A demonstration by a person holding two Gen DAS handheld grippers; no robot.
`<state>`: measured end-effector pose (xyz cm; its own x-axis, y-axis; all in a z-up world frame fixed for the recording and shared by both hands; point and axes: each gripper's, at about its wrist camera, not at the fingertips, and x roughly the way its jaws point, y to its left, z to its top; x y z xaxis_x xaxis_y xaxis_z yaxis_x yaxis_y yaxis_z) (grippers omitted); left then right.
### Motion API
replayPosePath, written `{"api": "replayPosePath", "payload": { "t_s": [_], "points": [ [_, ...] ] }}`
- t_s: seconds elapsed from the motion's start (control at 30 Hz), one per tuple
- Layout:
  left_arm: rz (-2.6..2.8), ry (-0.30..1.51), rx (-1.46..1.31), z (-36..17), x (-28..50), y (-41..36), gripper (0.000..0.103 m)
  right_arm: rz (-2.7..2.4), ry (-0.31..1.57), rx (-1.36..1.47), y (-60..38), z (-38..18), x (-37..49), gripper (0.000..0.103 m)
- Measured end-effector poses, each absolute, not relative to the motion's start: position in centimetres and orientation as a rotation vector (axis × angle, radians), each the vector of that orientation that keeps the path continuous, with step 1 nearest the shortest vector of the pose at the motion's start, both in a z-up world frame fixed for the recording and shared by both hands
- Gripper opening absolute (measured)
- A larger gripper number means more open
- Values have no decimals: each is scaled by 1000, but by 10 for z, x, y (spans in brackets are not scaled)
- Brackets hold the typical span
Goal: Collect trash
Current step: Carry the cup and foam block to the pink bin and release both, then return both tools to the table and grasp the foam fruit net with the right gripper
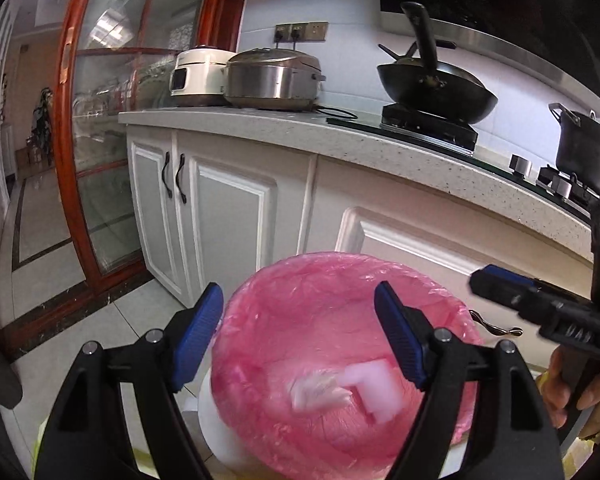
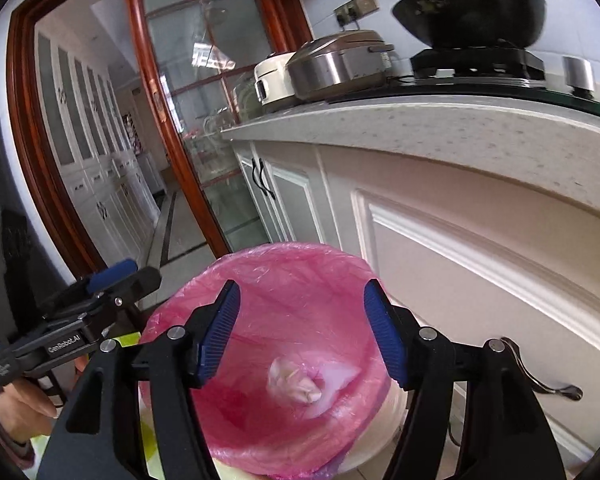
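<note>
Both views look down over a white trash bin (image 1: pixel 214 420) lined with a pink bag (image 1: pixel 300 300), standing on the tiled floor (image 1: pixel 112 328) just in front of the white cabinets (image 1: pixel 228 208) below the counter (image 1: pixel 340 136). The bin stands upright, mouth facing up.

Left tongs (image 1: pixel 300 340): open wide, blue pads well apart, nothing between them, above the bin mouth. Nothing held.

Right tongs (image 2: pixel 302 332): open, pads apart, nothing gripped, also above the bin mouth. In the left wrist view they enter from the right edge (image 1: pixel 540 312), with a hand (image 1: pixel 572 384) on the grip; in the right wrist view the left tongs sit at lower left (image 2: pixel 100 292), a hand (image 2: pixel 24 404) beneath them.

Inside the bag, 2 pieces of trash, both blurred:
- a crumpled white wad (image 1: pixel 318 392), seen in the right wrist view near the bag's middle (image 2: pixel 296 382); roughly round, so no clear long axis.
- a white angular block (image 1: pixel 374 390) just to the right of the wad in the left wrist view, touching or nearly so; its orientation cannot be told.

On the counter: a white cooker (image 1: pixel 198 76), a steel cooker (image 1: pixel 272 76), a black wok (image 1: pixel 436 88) on the burner, and a dark pot (image 1: pixel 584 148) at far right.
</note>
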<state>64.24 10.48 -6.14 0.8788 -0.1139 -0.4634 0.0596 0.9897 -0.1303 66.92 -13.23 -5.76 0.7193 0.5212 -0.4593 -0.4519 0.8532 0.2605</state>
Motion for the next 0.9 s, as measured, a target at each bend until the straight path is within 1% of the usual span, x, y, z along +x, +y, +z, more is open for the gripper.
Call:
{"api": "replayPosePath", "payload": {
  "t_s": [0.1,0.13,0.17,0.2,0.23,0.27,0.3,0.47,0.6,0.73,0.9],
  "points": [
    [-81,476,-103,-53,621,105,75,540,537,121,-138,-44,649,62],
    [-81,463,-100,-46,609,105,78,542,527,120,-140,-38,640,62],
    [-81,454,-97,-42,600,104,85,547,507,122,-144,-27,625,63],
    [-73,438,-91,-32,585,103,90,551,486,131,-149,-15,609,69],
    [-50,409,-83,-19,565,102,97,556,465,142,-154,-5,596,73],
    [-35,381,-83,-8,546,101,98,564,427,161,-161,9,573,83],
    [-33,358,-89,4,528,100,98,565,406,168,-165,17,561,86],
    [-76,290,-66,50,444,85,99,517,305,135,-184,70,452,86],
    [-115,260,-52,72,371,72,99,475,232,63,-194,91,366,86],
    [-153,252,-69,76,297,63,99,441,206,27,-201,91,298,86],
    [-134,251,-55,59,223,54,99,422,234,39,-213,62,220,86]
  ]
}}
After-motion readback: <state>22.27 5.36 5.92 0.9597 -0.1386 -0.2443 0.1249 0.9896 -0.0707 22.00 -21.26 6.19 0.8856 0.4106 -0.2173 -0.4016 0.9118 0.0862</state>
